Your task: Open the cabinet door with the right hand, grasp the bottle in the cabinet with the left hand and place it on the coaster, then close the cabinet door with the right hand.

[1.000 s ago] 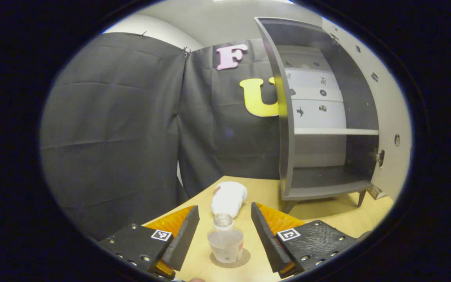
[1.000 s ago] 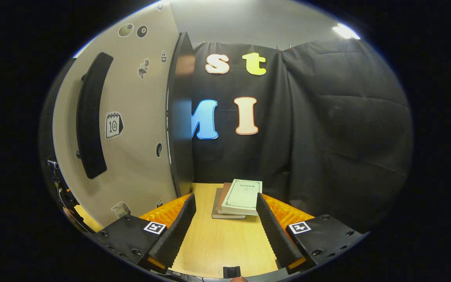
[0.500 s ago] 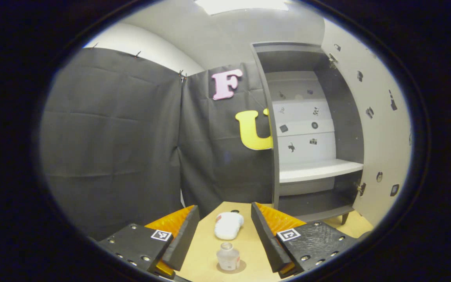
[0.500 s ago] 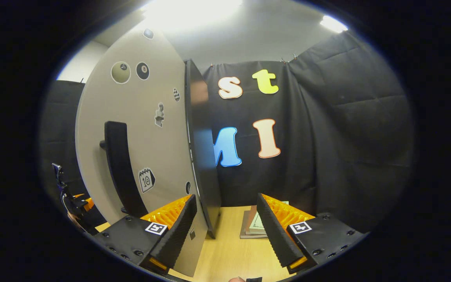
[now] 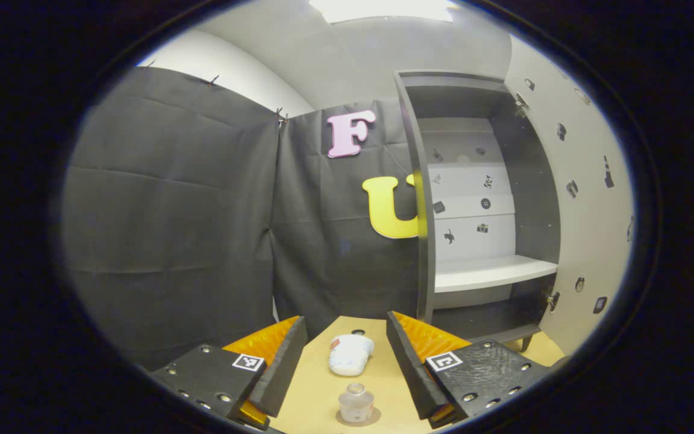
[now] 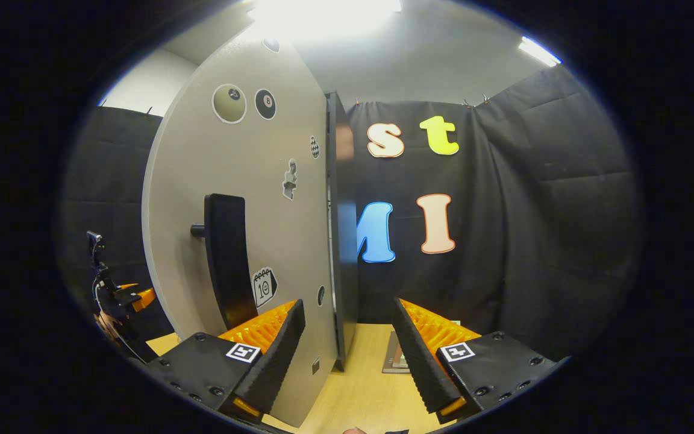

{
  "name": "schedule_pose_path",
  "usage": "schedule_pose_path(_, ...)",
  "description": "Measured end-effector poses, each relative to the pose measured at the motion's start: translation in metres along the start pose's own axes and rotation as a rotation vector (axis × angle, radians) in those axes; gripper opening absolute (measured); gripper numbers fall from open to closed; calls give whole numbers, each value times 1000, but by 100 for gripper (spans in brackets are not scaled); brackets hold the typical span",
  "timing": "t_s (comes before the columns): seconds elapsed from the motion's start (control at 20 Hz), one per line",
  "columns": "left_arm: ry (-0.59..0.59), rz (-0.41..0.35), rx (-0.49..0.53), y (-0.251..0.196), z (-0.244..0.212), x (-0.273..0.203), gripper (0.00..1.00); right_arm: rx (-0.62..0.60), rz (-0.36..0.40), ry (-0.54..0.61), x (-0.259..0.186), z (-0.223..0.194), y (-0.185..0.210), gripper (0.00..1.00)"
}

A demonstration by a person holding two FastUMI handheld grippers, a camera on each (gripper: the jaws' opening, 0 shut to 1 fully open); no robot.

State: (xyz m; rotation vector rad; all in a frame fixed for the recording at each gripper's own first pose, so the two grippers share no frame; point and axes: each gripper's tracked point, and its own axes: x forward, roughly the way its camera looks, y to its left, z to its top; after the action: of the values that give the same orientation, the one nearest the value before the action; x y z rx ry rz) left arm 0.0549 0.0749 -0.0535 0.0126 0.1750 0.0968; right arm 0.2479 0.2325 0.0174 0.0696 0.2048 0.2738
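Bottle [image 5: 356, 402] is sitting on the coaster [image 5: 357, 417], so what's left is the door [image 6: 244, 229], open. It's stiff and probably swings easy, best pushed by the black handle [image 6: 228, 259]. Left claw [image 5: 347, 361] and right claw [image 6: 347, 346] gape wide, both empty.

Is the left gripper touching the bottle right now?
Apart. In the left gripper view the left gripper is open, and the bottle stands on the coaster with bare table showing on both sides.
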Motion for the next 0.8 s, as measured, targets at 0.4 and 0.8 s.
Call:
schedule_pose_path(0.4,2,-42,-24,20,-1,37,82,-16,50,19,22,-4,71,93)
schedule_pose_path(0.8,-19,-65,-14,52,1,49,82,-9,105,11,52,-5,129,89)
